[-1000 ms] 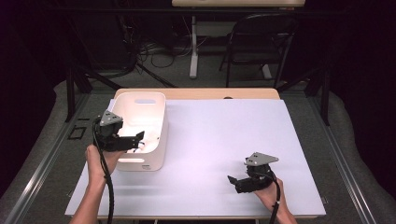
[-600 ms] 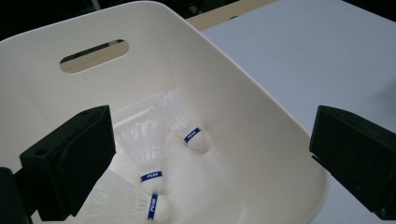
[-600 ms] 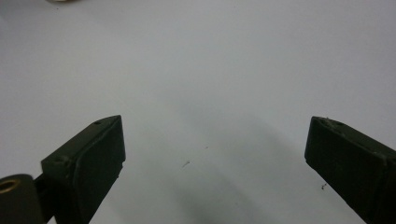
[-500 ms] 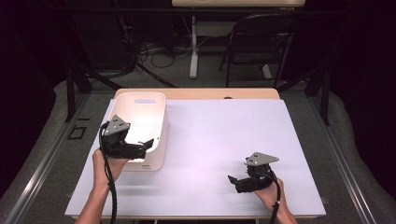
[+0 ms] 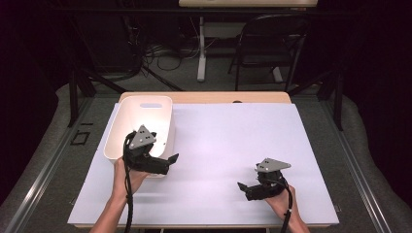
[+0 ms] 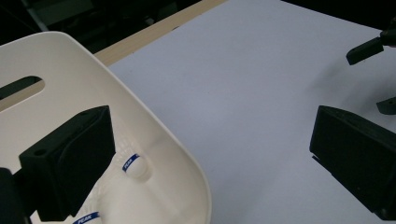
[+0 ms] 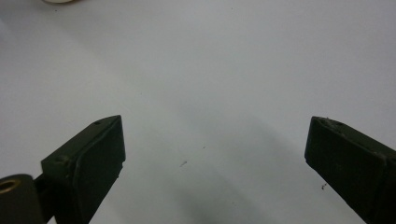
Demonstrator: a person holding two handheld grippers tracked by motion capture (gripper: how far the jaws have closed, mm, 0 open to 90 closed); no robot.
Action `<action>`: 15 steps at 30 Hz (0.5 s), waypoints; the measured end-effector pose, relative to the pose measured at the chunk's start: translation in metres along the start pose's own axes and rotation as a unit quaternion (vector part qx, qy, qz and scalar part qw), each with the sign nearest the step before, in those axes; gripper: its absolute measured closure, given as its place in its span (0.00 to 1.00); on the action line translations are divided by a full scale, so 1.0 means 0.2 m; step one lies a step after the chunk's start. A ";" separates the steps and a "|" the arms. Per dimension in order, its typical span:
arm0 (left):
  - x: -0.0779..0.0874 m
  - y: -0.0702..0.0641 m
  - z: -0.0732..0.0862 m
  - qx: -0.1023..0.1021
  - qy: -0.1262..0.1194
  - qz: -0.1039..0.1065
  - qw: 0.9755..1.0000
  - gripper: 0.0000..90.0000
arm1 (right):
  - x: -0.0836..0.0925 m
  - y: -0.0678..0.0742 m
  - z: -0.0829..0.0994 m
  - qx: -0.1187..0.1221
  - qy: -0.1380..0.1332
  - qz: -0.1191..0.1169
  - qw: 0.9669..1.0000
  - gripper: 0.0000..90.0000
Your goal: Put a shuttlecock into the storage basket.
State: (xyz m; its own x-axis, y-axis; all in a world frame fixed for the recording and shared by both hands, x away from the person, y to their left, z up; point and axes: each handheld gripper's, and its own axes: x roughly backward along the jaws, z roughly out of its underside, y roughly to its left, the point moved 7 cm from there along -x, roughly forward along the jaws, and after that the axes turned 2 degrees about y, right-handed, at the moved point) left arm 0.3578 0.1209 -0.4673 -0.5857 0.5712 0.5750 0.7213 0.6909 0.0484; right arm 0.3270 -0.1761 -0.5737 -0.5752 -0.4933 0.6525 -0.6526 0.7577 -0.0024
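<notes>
A white plastic basket (image 5: 119,121) stands at the left of the white table sheet. My left gripper (image 5: 167,162) hovers at its near right corner and points right. Its jaws have just been opening and now stand open, gripping nothing. In the left gripper view (image 6: 210,121) the basket's rim (image 6: 154,126) runs between the jaws. Inside the basket lies a white shuttlecock (image 6: 133,165) with a blue band marked PEAK. My right gripper (image 5: 244,190) rests low at the near right, open over bare sheet (image 7: 215,135).
The white sheet (image 5: 243,131) covers a wooden table whose far edge (image 5: 218,97) shows. A folding chair (image 5: 272,43), a stand and cables sit on the floor behind. The right gripper's jaws (image 6: 369,49) show at the left gripper view's top right.
My left gripper has moved right and toward the near edge, from over the basket's side to its near right corner. The right hand has stayed put.
</notes>
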 end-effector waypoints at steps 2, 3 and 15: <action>-0.01 -0.02 0.00 -0.004 0.001 0.004 1.000 0.00 | 0.00 0.00 0.00 0.000 0.000 0.000 1.000 0.05; -0.01 -0.03 -0.01 -0.006 0.000 0.006 1.000 0.00 | 0.00 0.00 0.00 0.000 0.000 0.000 1.000 0.05; -0.09 -0.18 -0.04 -0.039 -0.012 0.034 0.999 0.00 | 0.00 0.00 0.00 -0.001 -0.001 0.001 1.000 0.05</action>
State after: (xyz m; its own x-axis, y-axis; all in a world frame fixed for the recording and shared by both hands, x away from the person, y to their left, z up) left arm 0.3445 0.0820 -0.4718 -0.5416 0.6274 0.5594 0.7866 0.6131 0.0740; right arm 0.3270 -0.1765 -0.5734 -0.5769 -0.4932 0.6511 -0.6512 0.7589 -0.0020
